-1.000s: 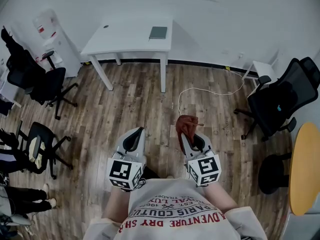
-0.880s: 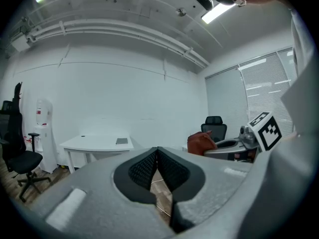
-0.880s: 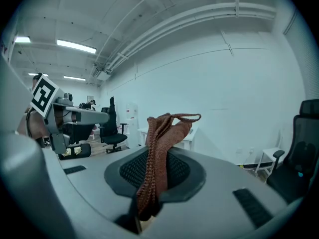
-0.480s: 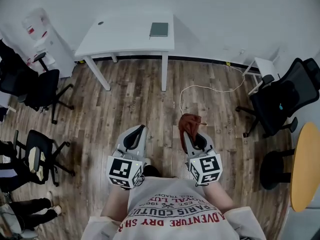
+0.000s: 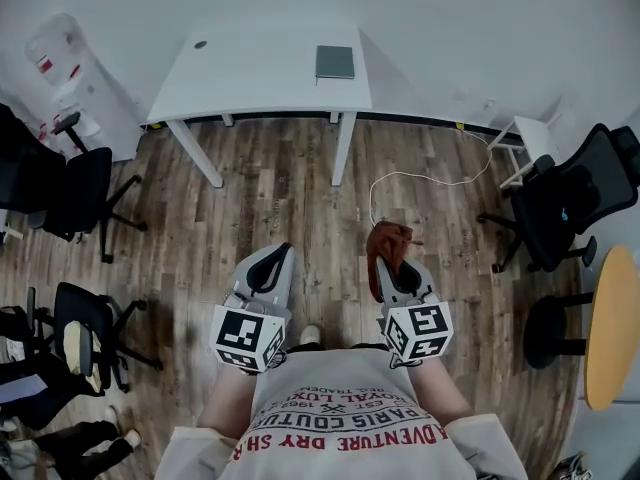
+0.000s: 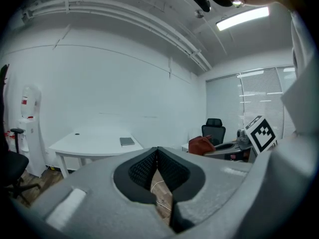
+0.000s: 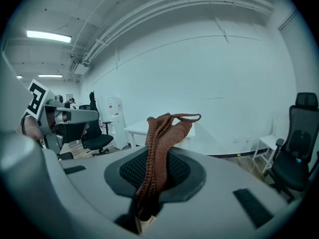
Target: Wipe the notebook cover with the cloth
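A dark grey notebook (image 5: 335, 62) lies flat on the white table (image 5: 250, 78) against the far wall, and shows small in the left gripper view as the notebook (image 6: 127, 141). My right gripper (image 5: 392, 255) is shut on a rust-brown knitted cloth (image 5: 388, 242), which sticks up between its jaws as the cloth (image 7: 162, 143). My left gripper (image 5: 271, 264) is shut with nothing in it; its pads (image 6: 149, 167) meet. Both grippers hang over the wood floor, well short of the table.
Black office chairs stand at the left (image 5: 80, 188) and right (image 5: 570, 203). A white cable (image 5: 420, 178) trails across the floor. A water dispenser (image 5: 60, 73) stands at the left wall, a small white stool (image 5: 535, 143) at the right, and a round yellow tabletop (image 5: 615, 328) at the right edge.
The view has shifted toward the table, which now sits larger and nearer the frame's middle. Both grippers keep their pose, the cloth still held in the right one.
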Demonstrator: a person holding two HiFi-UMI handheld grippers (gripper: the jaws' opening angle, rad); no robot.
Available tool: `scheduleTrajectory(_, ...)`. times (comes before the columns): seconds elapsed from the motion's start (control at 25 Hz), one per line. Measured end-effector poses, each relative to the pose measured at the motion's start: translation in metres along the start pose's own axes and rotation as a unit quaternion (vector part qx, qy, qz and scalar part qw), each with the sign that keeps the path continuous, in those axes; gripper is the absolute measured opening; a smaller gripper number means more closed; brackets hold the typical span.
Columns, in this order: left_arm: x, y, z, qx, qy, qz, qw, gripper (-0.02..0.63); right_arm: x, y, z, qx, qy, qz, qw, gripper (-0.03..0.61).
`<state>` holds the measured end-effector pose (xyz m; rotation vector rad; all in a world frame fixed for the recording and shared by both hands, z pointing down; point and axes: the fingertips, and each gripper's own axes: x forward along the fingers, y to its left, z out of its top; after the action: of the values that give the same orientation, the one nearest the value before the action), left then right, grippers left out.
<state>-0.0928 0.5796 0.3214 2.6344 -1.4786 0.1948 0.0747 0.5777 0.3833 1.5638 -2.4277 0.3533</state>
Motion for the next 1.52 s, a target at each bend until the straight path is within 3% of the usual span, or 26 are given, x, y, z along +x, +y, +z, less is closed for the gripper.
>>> scheduleTrajectory(0.24,0.008,0.057,0.000,-0.025,-0.009,0.010,0.9996,0.009,0.042,0.021,0.011,-0.014,0.013,0.000,1.000,0.077)
scheduleTrajectory(0.56,0.072,0.103,-0.007,-0.036,0.004,0.030,0.9989,0.009,0.117,-0.012,0.024,-0.008,0.013,0.010,1.000,0.077)
scheduleTrajectory(1.04,0.243,0.150,0.069,0.011,-0.019,0.083,0.9963,0.009,0.265,-0.132,0.122,-0.039,-0.018,0.063,0.997,0.077)
scheduleTrajectory(1.52,0.382,0.190,0.058,-0.017,0.006,0.070,0.9974,0.009,0.370,-0.226,0.140,-0.033,0.010,0.050,0.998,0.077)
